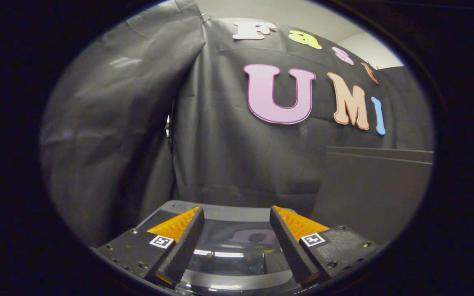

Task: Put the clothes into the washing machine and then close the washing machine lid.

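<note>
Gripper above the washing machine

The gripper (pixel 235 238) hung with fingers apart, gripping nothing; the washing machine's glossy lid (pixel 231 250) lay between and below them, before the black cloth wall (pixel 237 164).

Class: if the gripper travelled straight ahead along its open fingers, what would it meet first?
Probably the black cloth booth wall behind the washing machine's glossy dark lid; the open, empty gripper hovers over that lid. Depth is unclear.

Gripper (pixel 235 242): two wedge-shaped jaws with ribbed inner faces, each mounted on a dark block fixed by screws and bearing a square black-and-white marker.
</note>
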`<state>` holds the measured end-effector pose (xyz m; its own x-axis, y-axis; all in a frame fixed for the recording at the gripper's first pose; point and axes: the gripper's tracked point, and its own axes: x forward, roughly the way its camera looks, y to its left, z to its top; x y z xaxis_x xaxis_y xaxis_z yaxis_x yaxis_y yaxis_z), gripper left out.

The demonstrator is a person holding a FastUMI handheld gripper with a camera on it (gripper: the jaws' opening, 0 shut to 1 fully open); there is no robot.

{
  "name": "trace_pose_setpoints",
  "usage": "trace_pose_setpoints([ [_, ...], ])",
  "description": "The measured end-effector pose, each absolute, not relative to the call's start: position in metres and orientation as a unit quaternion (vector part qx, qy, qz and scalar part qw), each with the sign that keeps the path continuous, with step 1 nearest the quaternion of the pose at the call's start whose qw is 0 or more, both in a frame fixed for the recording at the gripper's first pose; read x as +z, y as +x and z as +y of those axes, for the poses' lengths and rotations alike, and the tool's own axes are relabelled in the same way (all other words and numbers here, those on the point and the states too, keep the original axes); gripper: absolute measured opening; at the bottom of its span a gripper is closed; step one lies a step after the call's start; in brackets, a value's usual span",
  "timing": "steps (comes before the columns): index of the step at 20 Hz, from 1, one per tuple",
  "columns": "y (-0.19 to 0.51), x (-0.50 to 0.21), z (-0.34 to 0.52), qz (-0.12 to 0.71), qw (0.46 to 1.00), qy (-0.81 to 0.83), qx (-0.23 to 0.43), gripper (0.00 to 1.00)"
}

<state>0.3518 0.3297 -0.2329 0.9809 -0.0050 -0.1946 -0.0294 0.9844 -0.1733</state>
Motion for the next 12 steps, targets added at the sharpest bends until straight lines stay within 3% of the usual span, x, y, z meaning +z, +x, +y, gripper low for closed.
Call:
trace_pose_setpoints([
  [12, 0.283, -0.229, 0.312, 0.132, 0.988, -0.078, -0.002, 0.97],
])
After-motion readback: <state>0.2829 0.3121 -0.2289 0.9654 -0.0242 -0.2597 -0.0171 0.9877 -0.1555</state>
